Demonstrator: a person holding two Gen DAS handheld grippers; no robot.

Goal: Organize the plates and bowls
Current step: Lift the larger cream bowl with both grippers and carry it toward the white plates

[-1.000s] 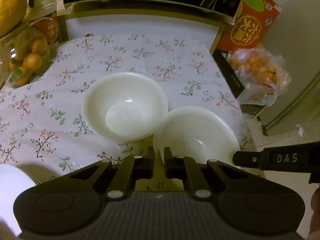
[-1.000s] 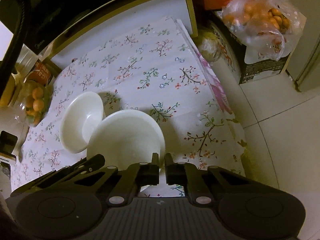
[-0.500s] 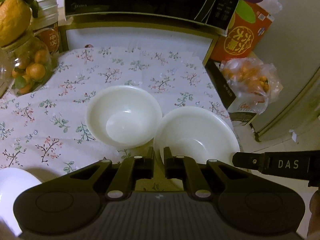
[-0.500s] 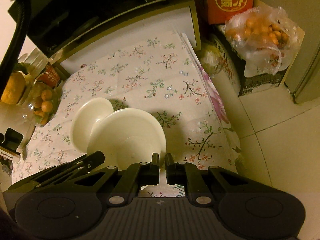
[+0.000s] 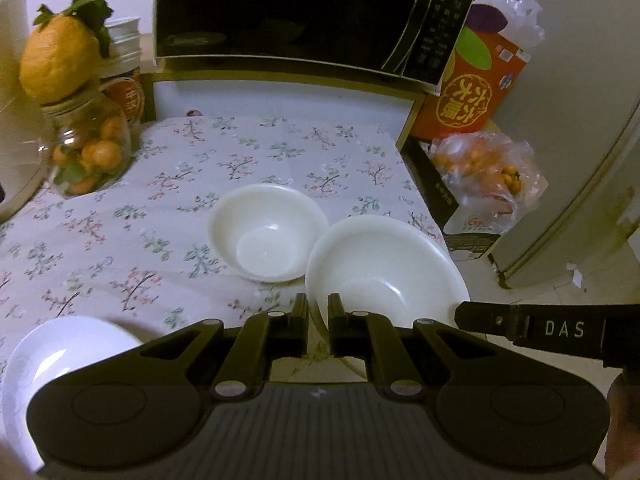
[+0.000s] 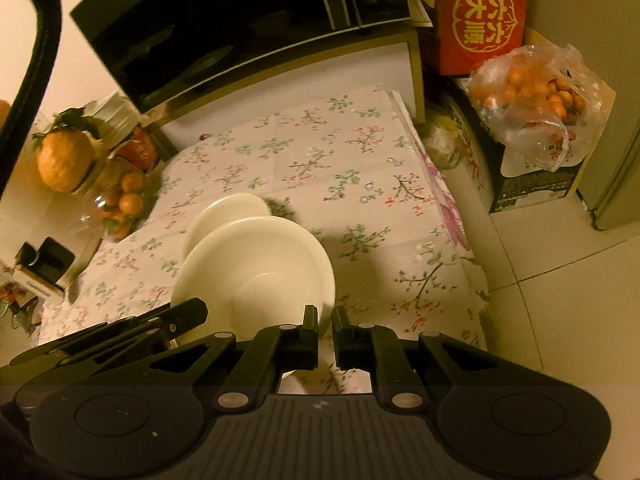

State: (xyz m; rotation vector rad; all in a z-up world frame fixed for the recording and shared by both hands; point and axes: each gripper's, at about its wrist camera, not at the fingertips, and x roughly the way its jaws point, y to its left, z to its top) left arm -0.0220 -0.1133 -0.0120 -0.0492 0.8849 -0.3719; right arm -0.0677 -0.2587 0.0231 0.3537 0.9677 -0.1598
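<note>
A large white bowl (image 5: pixel 386 264) is held above the table's front right corner; it also shows in the right wrist view (image 6: pixel 256 272). My left gripper (image 5: pixel 318 312) is shut on its near rim. My right gripper (image 6: pixel 326 322) is shut on its right rim and shows in the left wrist view (image 5: pixel 496 320) too. A second white bowl (image 5: pixel 267 232) sits on the floral tablecloth (image 5: pixel 180 200) just behind it, partly hidden in the right wrist view (image 6: pixel 228 210). A white dish (image 5: pixel 60 354) lies at the lower left.
A microwave (image 5: pixel 296 12) stands on a shelf at the back. A glass jar of oranges (image 5: pixel 88 152) stands at the left. A red box (image 5: pixel 476 88) and a bag of oranges (image 5: pixel 480 168) sit right of the table. The floor (image 6: pixel 560 300) lies off the right edge.
Both grippers have risen and pulled back with the large bowl, so the table looks smaller and further away. The second bowl has stayed in place.
</note>
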